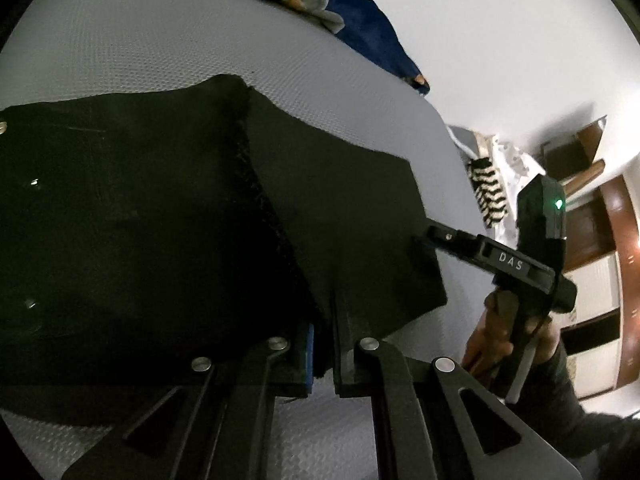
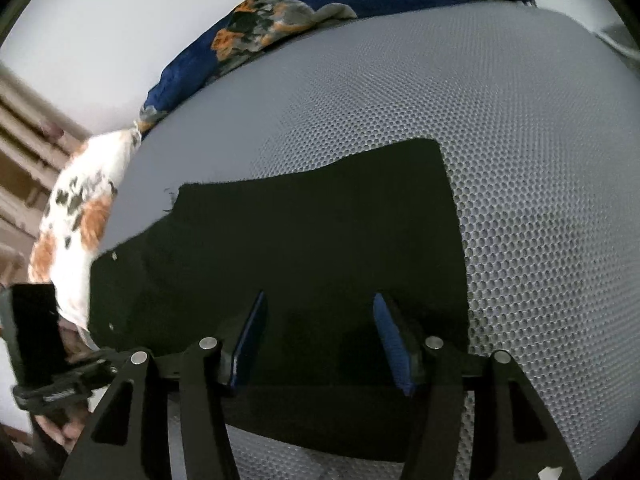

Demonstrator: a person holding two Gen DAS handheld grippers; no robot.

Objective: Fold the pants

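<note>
Pants (image 1: 140, 220), black, lie spread on a grey honeycomb-textured mattress (image 1: 140, 52). Small metal rivets show on the dark cloth toward its left side. Left gripper (image 1: 324, 344) has its jaws together, clamped on a fold of the pants fabric at the near edge; blue pad visible against the cloth. Right gripper (image 2: 320, 340) stands with jaws apart above the pants, cloth lying under and between the blue pads (image 2: 390, 344); whether the pads touch the cloth cannot be told. A hand (image 1: 500, 340) holds the right gripper's handle at the mattress's right side. Blue floral blanket (image 2: 280, 20) bunched along the far edge of the mattress
</note>
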